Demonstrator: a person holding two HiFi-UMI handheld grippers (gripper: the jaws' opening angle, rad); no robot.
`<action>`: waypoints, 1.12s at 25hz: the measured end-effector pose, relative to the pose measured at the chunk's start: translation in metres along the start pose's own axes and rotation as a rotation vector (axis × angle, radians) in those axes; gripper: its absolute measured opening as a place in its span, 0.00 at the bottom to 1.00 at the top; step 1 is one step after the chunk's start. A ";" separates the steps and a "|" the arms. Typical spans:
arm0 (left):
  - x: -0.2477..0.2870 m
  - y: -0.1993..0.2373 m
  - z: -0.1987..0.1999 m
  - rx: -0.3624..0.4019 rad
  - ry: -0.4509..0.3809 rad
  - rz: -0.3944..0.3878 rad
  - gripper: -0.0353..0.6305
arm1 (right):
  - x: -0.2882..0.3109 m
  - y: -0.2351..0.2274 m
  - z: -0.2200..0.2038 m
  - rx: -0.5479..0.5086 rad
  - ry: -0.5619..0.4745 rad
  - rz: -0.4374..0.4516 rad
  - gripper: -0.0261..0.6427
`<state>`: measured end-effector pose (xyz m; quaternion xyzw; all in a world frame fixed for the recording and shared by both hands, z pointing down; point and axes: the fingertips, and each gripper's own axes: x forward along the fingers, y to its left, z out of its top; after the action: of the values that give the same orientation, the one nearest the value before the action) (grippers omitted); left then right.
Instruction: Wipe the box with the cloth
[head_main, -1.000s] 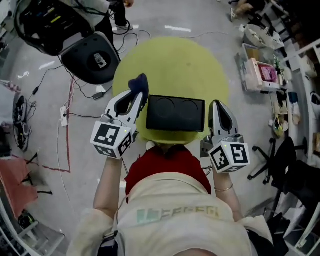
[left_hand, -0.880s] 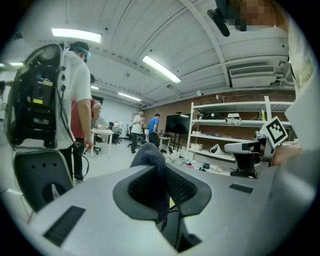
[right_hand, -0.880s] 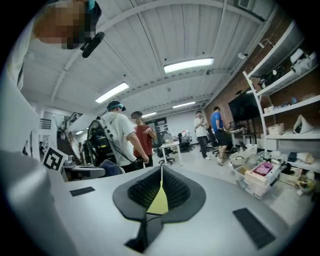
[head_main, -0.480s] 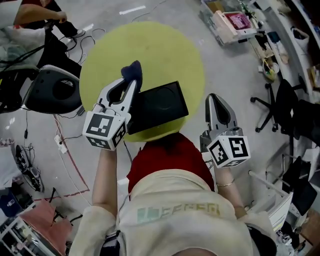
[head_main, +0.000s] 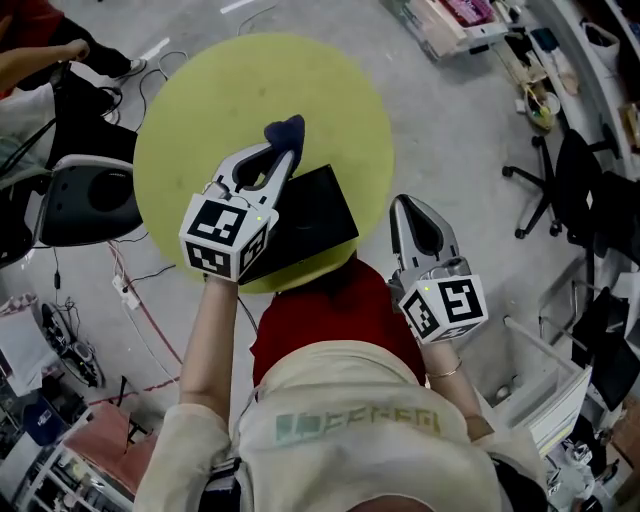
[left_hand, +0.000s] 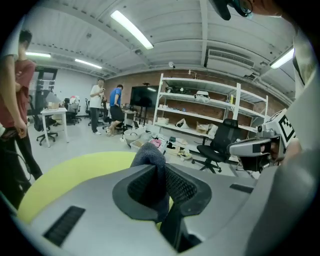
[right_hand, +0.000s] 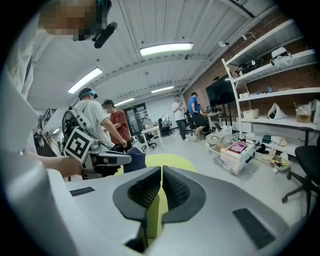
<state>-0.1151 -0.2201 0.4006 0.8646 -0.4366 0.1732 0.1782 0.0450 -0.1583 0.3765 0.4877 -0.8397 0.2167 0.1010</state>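
Left hand: my left gripper (head_main: 285, 152) hangs over the box's left end. Its fingers are pinched on the dark blue cloth (head_main: 286, 130), which bunches out past the tips.
Right hand: my right gripper (head_main: 404, 204) sits off the table's near right rim, well clear of the work, fingers pressed together on nothing.
Box: the black box (head_main: 318, 215) lies flat at the near edge of the round yellow-green table (head_main: 190, 95), just in front of my body.
Heading: its long axis runs across me, left to right, with the right end swung a little away and the broad face up.
Risk, box: nothing braces it, so I judge a wipe pulled toward me could slide it off the rim.
Risk, cloth: only a small fold is gripped. Dragging may pull it free, or let the hard fingers scrape the top.
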 end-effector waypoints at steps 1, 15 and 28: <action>0.008 -0.002 -0.001 0.004 0.015 -0.015 0.14 | 0.002 -0.003 -0.002 0.010 0.009 -0.002 0.10; 0.051 -0.039 -0.051 0.100 0.311 -0.185 0.14 | -0.005 -0.024 -0.026 0.072 0.053 -0.032 0.10; -0.028 -0.010 -0.090 0.218 0.429 -0.132 0.14 | -0.021 0.042 -0.048 0.047 0.069 0.007 0.10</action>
<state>-0.1358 -0.1540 0.4656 0.8489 -0.3100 0.3867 0.1835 0.0178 -0.1015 0.3998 0.4792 -0.8321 0.2534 0.1175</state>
